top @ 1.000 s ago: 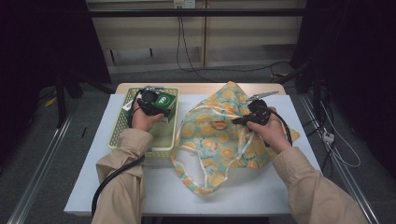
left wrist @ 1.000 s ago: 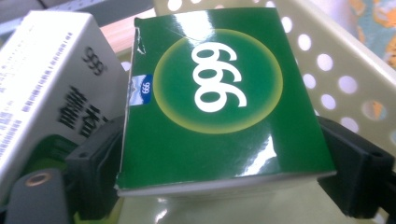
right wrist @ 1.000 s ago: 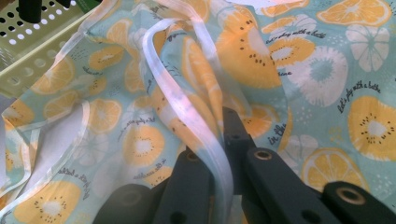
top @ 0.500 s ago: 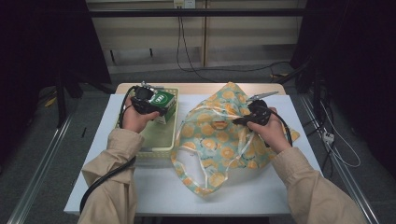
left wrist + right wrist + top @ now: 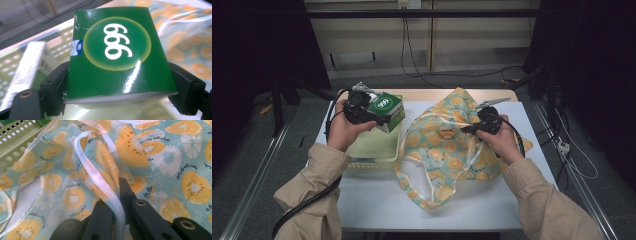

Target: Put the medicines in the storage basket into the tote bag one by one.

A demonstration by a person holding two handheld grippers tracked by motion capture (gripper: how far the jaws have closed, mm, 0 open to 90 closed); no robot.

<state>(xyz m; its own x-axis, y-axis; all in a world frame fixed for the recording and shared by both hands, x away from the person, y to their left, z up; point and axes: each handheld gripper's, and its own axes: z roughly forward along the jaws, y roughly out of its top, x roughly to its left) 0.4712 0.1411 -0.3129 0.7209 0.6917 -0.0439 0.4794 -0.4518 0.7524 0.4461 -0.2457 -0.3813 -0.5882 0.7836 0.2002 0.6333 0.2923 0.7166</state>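
1. The left gripper is clamping a green box between its jaws, holding it lifted over the pale green perforated basket at the worktop's left.
2. The right gripper is pinching shut on the translucent edge band of the fruit-print bag, raising that rim; the bag is lying across the middle and right of the worktop.
3. My reading: the box is being carried from basket to bag, and the bag mouth is being held up for it.
4. The next move is probably calling for swinging the box rightward, keeping the opening lifted and wide enough, and slipping the box in without snagging the loose handles.
5. A white carton is lying in the basket.
6. Around the pale worktop, the room is looking dim, with cables trailing over a grey floor.
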